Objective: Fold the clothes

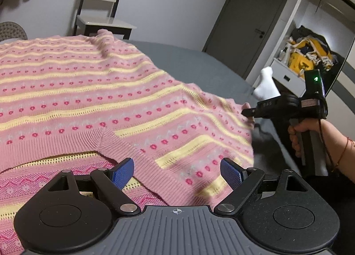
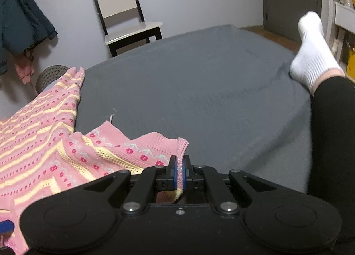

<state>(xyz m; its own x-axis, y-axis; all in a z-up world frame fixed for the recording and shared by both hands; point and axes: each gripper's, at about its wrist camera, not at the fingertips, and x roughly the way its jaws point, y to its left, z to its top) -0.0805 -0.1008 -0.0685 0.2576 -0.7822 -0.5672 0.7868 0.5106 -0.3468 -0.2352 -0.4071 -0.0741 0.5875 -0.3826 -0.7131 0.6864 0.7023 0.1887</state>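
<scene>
The pink sweater (image 1: 93, 90) lies spread on the grey bed (image 1: 195, 64), its ribbed hem running between and under the left gripper (image 1: 177, 171), whose blue fingers (image 1: 123, 171) stand wide apart, holding nothing. The sweater's left part is cut off. At right, the right gripper (image 2: 180, 171) pinches a sweater corner, fingers closed on the knit.

Dim, soft indoor light; fisheye-warped edges.
</scene>
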